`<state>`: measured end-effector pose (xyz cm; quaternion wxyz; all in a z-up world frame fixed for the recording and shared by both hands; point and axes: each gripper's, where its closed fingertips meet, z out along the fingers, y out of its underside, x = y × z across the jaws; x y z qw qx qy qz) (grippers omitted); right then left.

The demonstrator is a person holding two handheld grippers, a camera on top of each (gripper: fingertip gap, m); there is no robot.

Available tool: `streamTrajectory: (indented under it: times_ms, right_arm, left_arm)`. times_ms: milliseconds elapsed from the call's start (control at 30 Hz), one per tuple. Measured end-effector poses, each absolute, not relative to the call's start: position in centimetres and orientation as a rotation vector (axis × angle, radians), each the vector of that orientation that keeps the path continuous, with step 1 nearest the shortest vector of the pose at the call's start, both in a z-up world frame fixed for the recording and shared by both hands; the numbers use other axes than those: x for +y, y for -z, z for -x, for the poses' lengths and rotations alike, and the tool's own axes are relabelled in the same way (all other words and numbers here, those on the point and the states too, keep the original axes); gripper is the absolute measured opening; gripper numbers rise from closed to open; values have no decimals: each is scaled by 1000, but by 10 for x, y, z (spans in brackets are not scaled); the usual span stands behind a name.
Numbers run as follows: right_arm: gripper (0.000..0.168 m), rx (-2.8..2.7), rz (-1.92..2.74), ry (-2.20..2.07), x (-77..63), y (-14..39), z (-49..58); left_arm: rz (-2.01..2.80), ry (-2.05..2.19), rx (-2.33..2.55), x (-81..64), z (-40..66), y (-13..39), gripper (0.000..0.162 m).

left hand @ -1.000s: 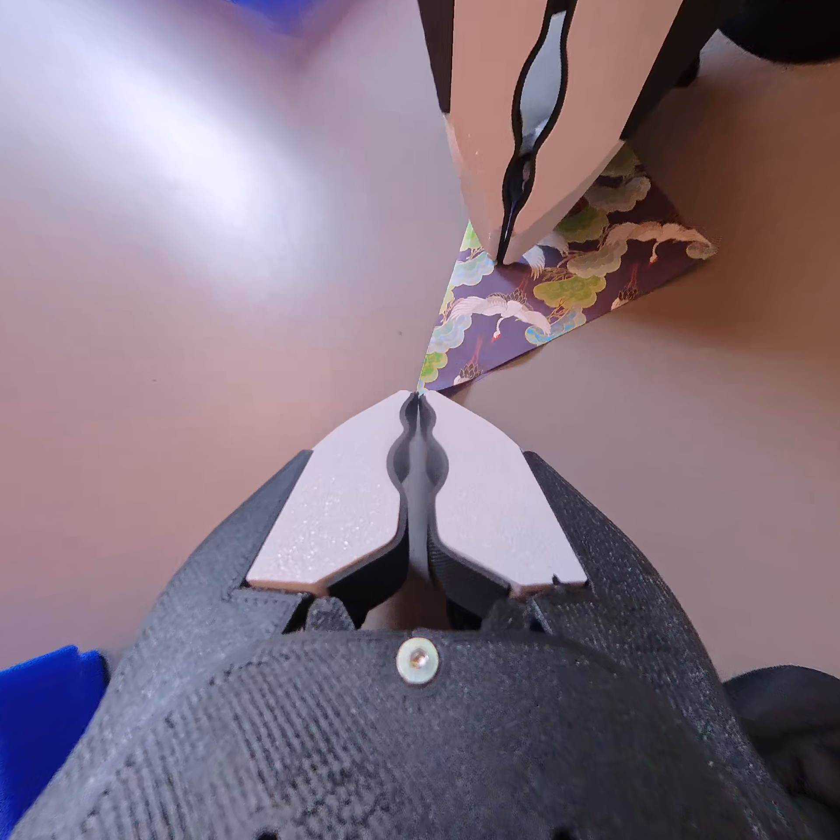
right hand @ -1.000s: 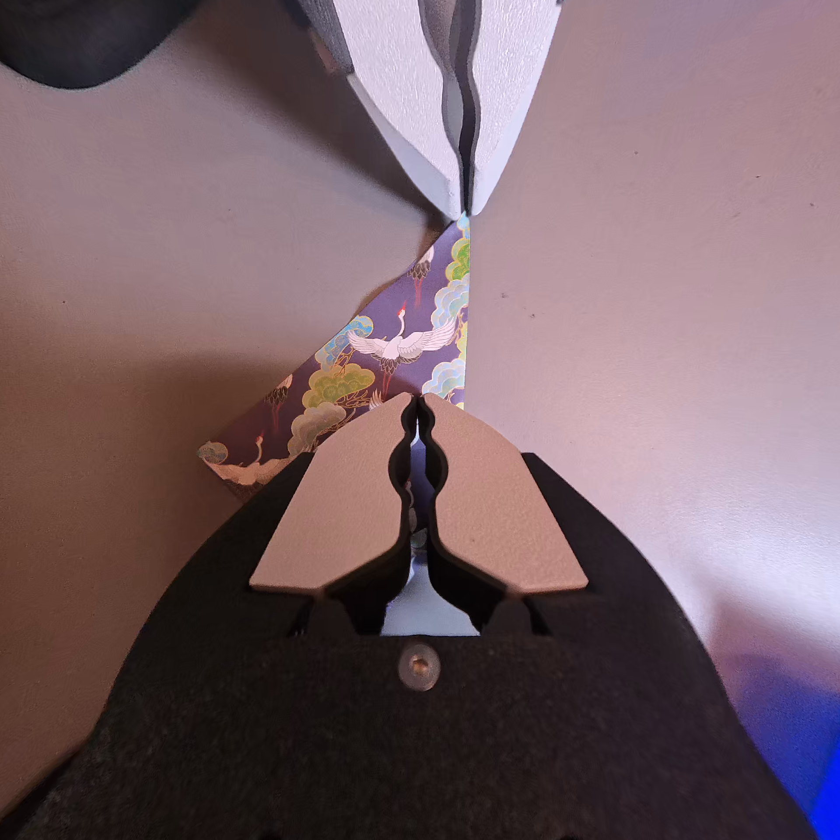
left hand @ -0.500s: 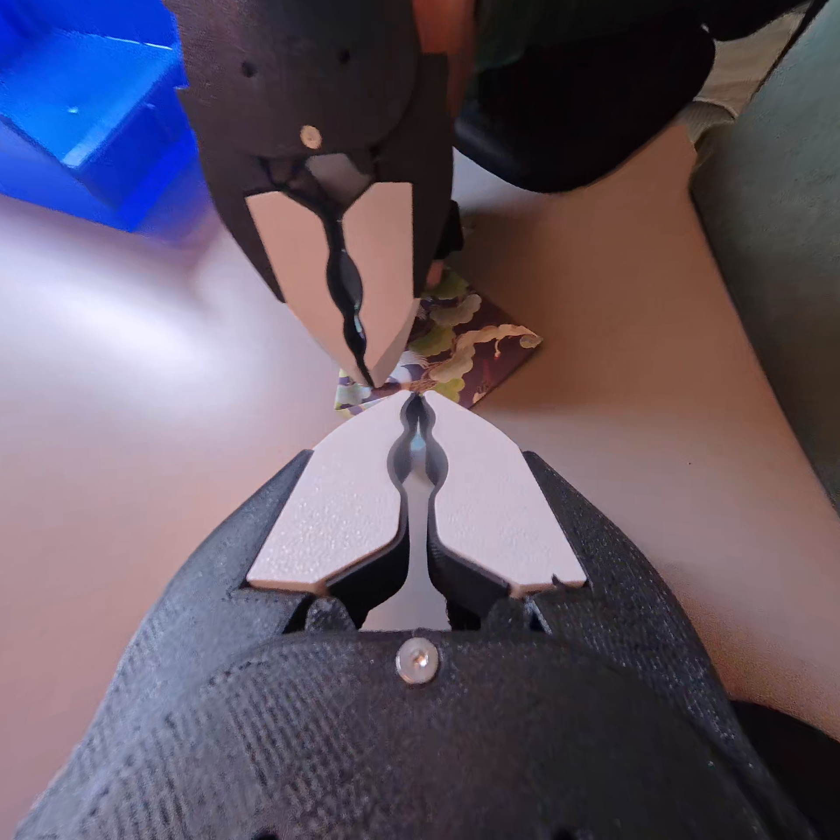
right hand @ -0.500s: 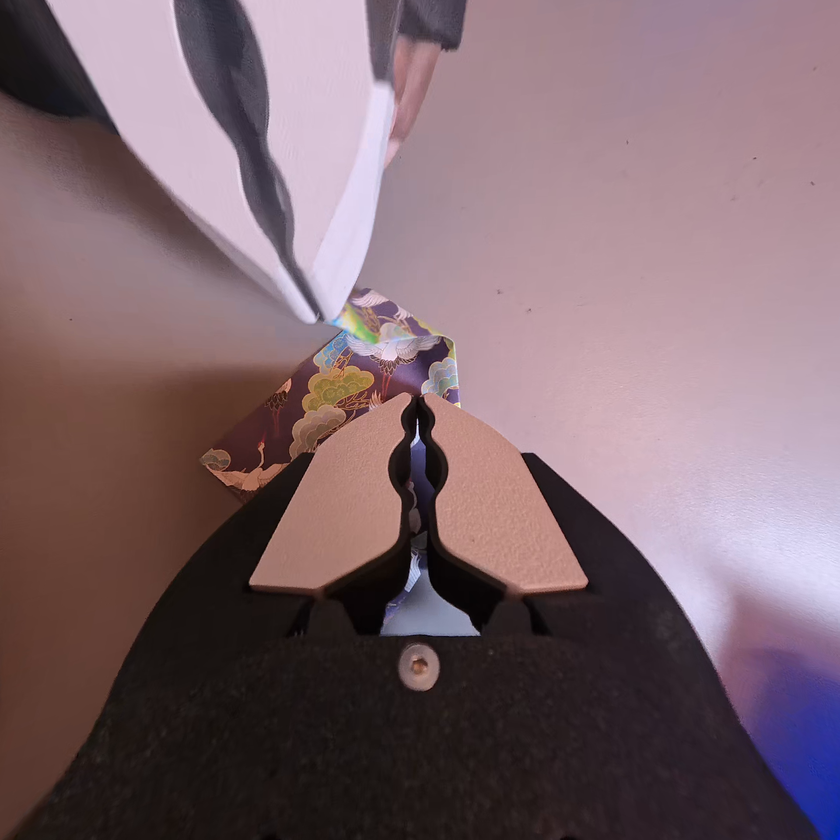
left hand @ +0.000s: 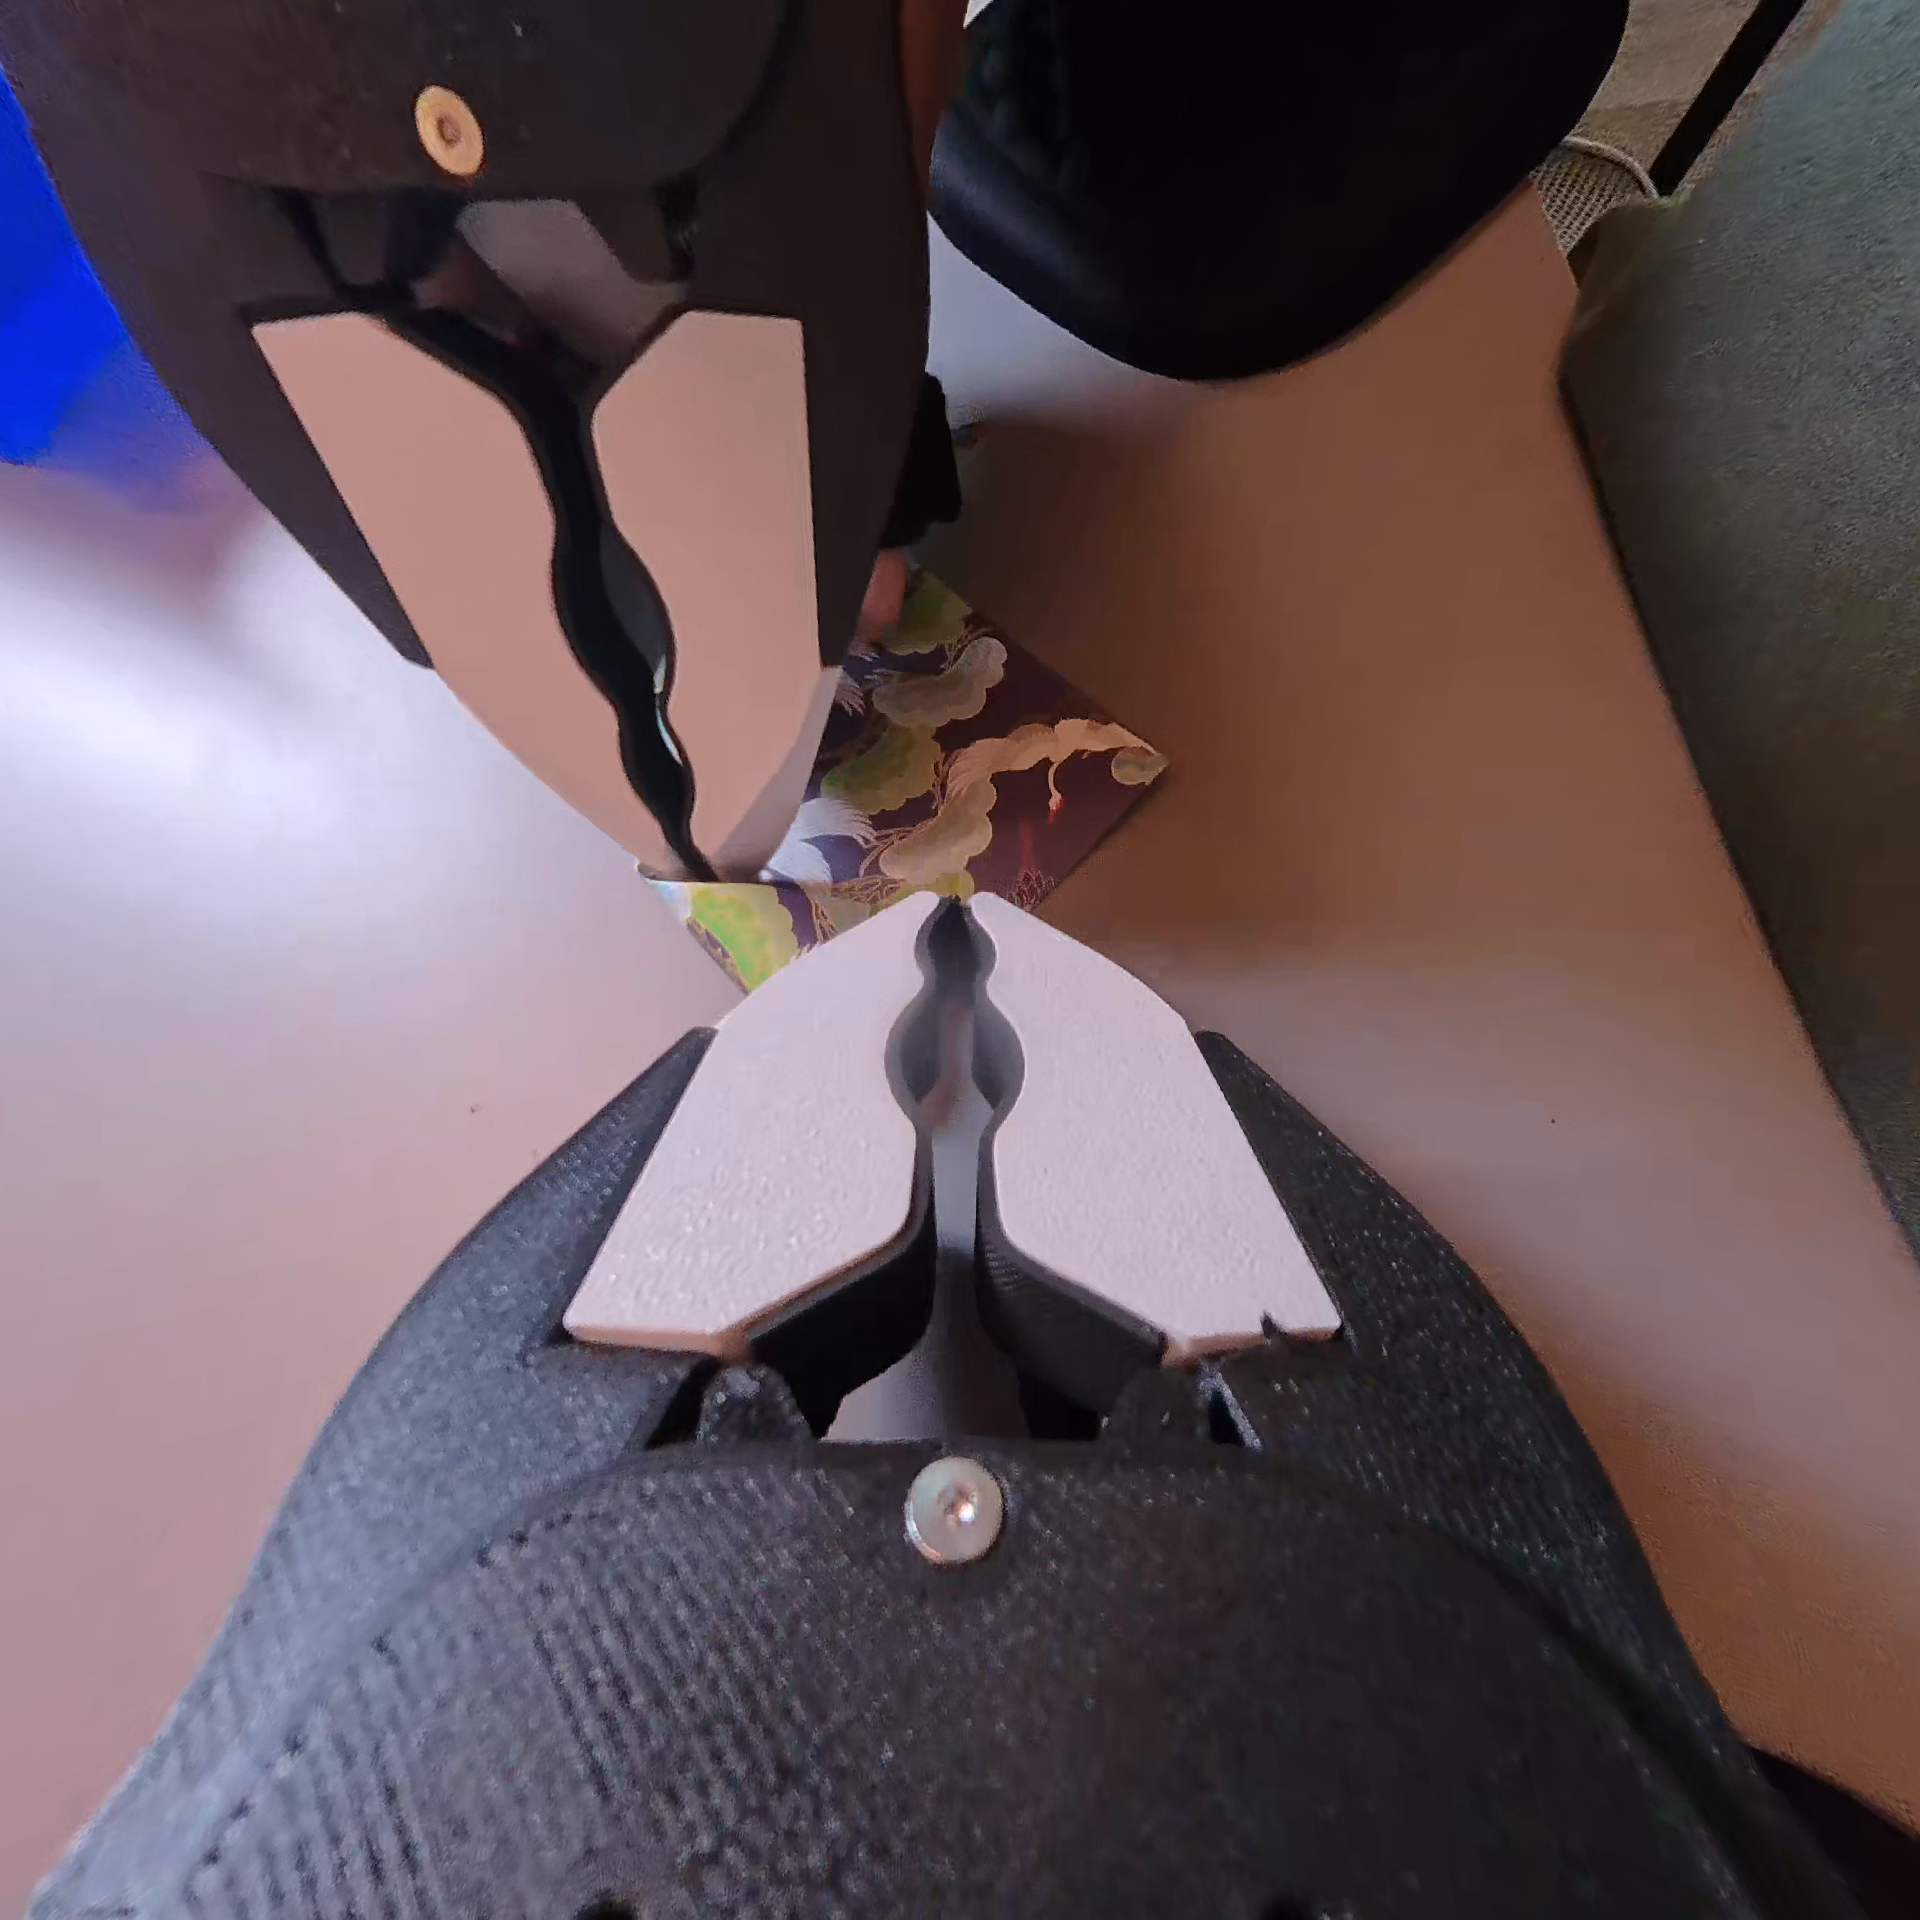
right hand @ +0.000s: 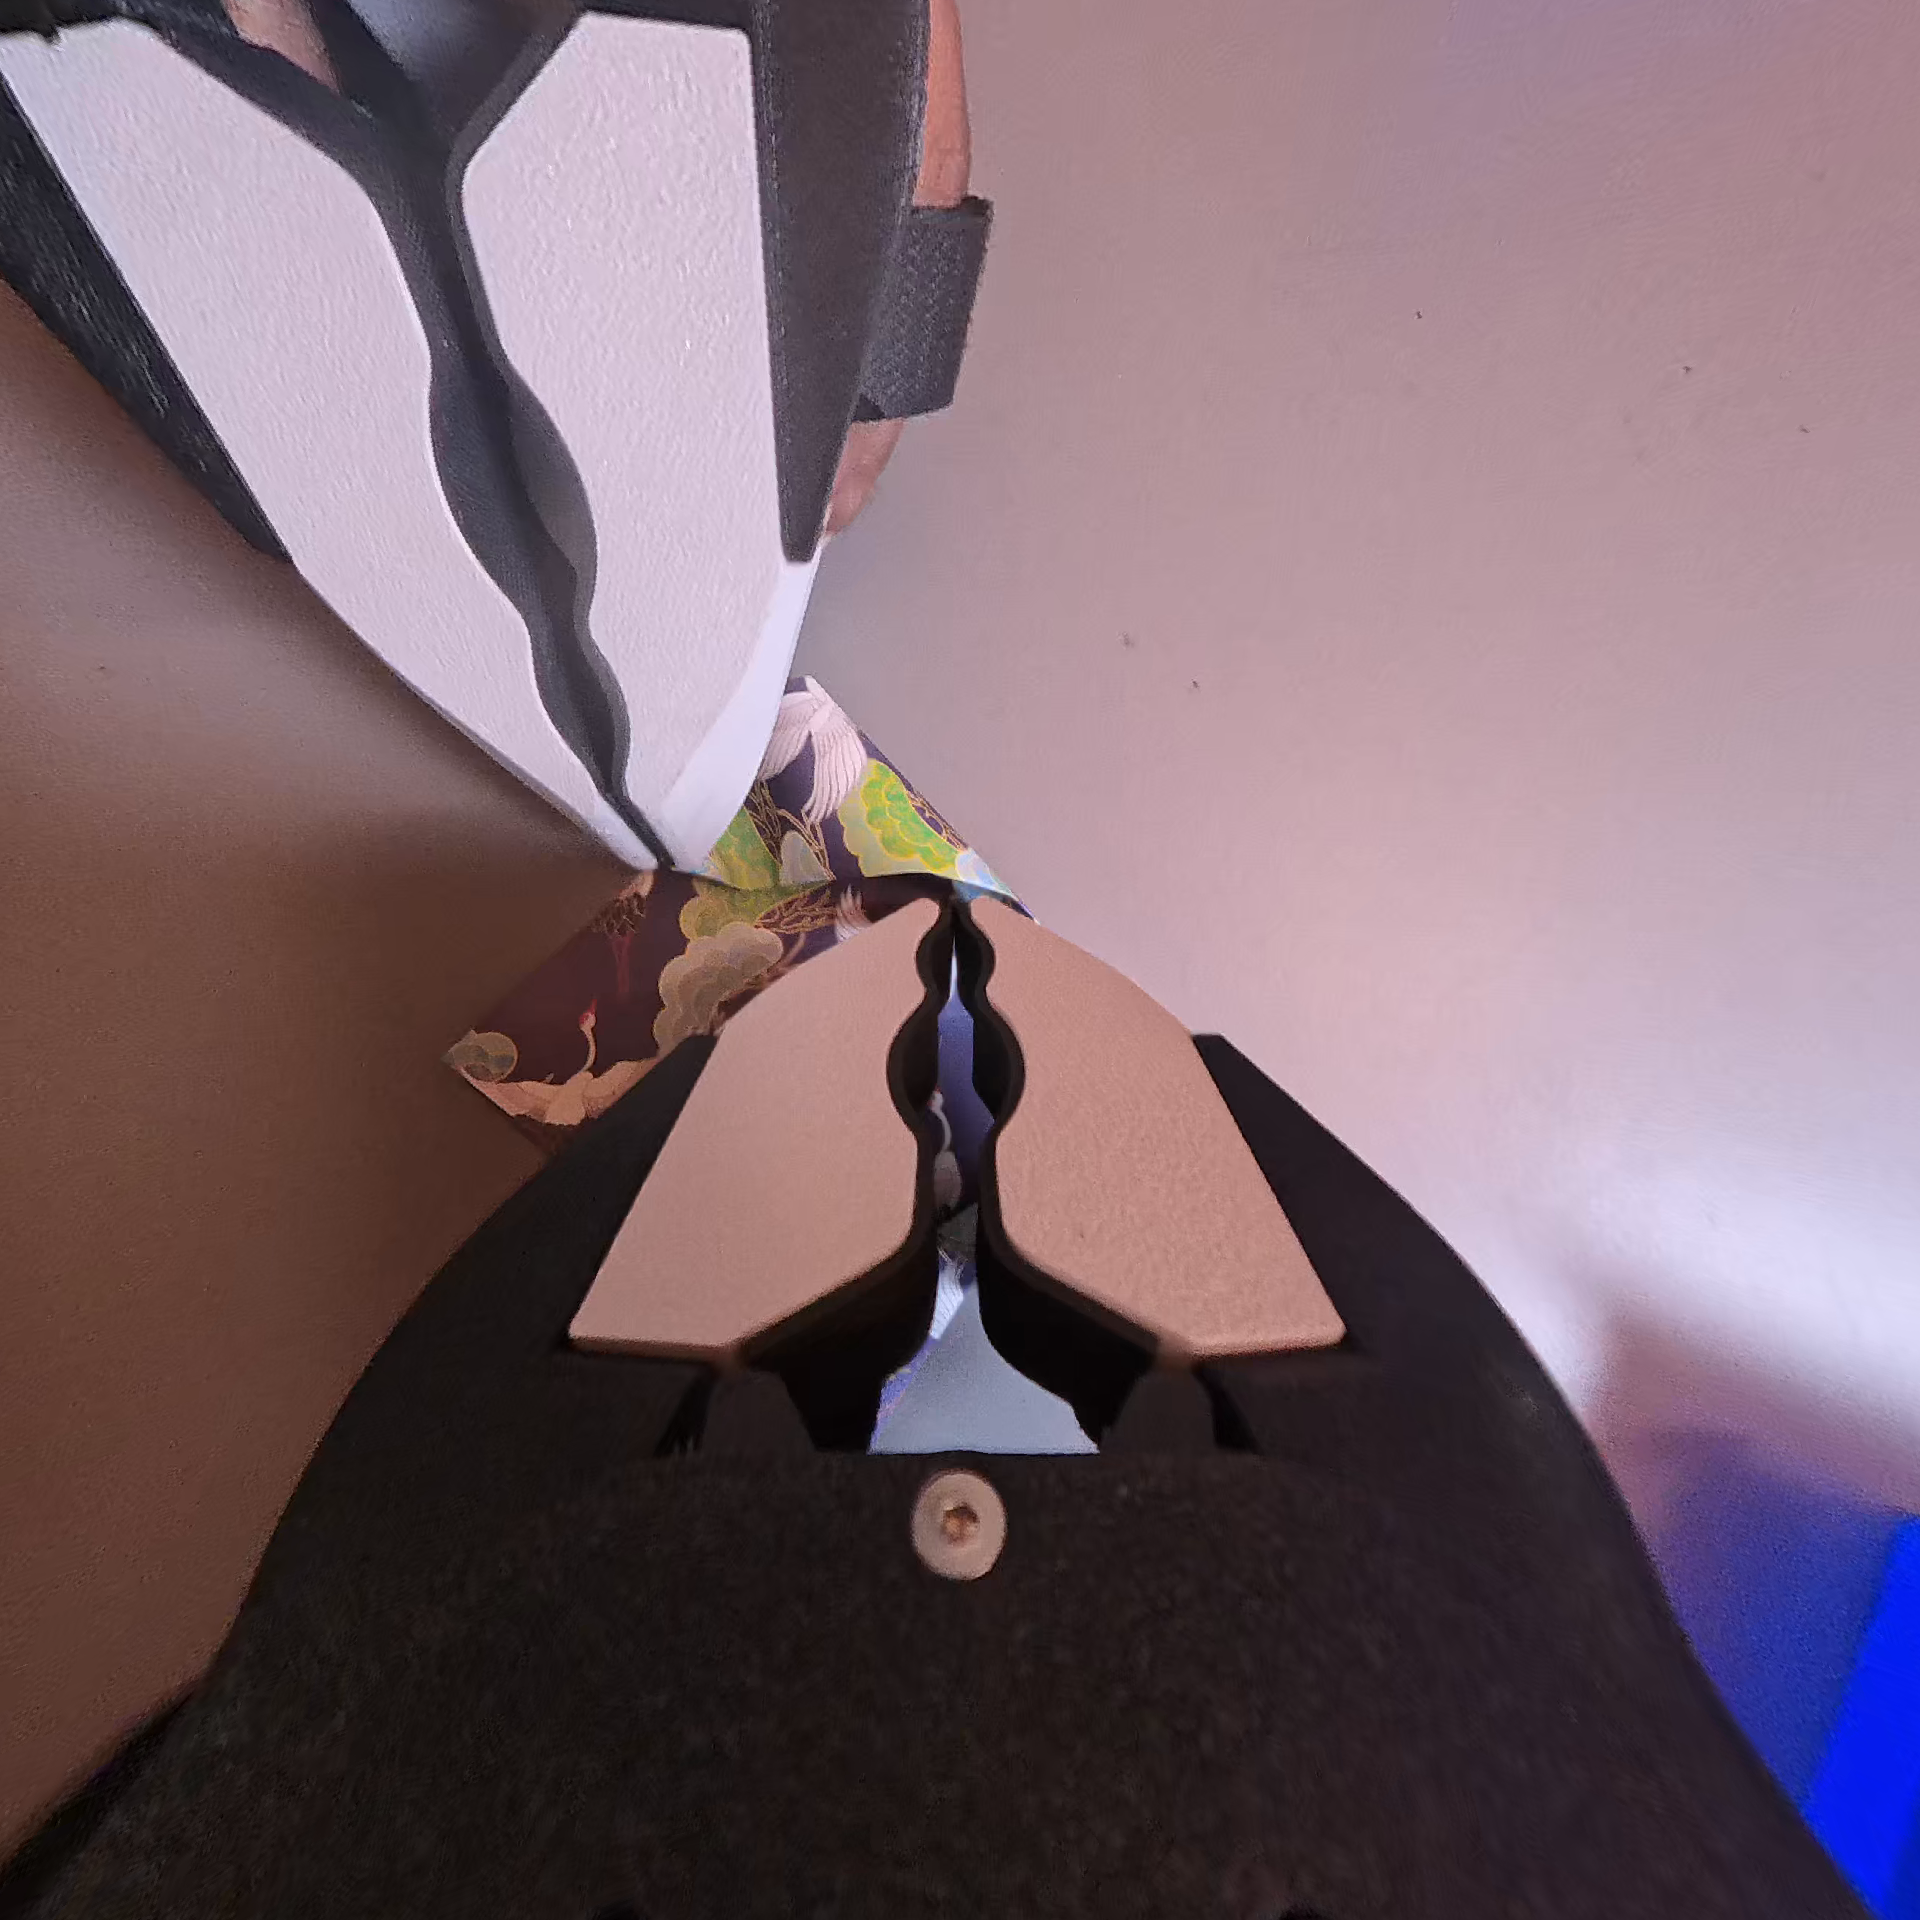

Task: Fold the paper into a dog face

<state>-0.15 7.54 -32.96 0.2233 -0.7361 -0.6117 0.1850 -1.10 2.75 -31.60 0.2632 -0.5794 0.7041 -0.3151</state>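
The paper (left hand: pixel 997 769) is a folded sheet printed with cranes and clouds on dark purple, lying on the brown table (left hand: pixel 312 935). It also shows in the right wrist view (right hand: pixel 623 987). My left gripper (left hand: pixel 951 904) is shut, its tips pinching a corner of the paper that is folded over onto the sheet; in the right wrist view it (right hand: pixel 660 857) comes in from the upper left. My right gripper (right hand: pixel 951 909) is shut and its tips press down on the paper's edge; it (left hand: pixel 696 868) shows in the left wrist view too. Both grippers hide much of the sheet.
A blue bin (left hand: pixel 62 312) stands at the table's far left, and also shows in the right wrist view (right hand: pixel 1870 1662). A black seat (left hand: pixel 1247 156) and grey upholstery (left hand: pixel 1766 520) lie beyond the table edge. Bare table surrounds the paper (right hand: pixel 1455 520). Some 5 cm of space lies between my two pairs of fingers. The black seat (left hand: pixel 1247 156) sits 15 cm or so from the ends of my left fingers.
My left gripper carried the paper's long corner across toward the right gripper, folding it over the sheet. The right gripper stayed pressed on the paper, and the two tips are now close together.
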Motion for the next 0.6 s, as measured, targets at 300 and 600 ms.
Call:
streamTrajectory:
  times_ms: [300,600]
  right_arm:
    - [2,-1689,2037,-556,72,329,0]
    - [1,-1543,1981,-751,73,297,9]
  left_arm:
    - [1606,864,1902,26,7,322,0]
    - [1646,886,1876,28,5,323,0]
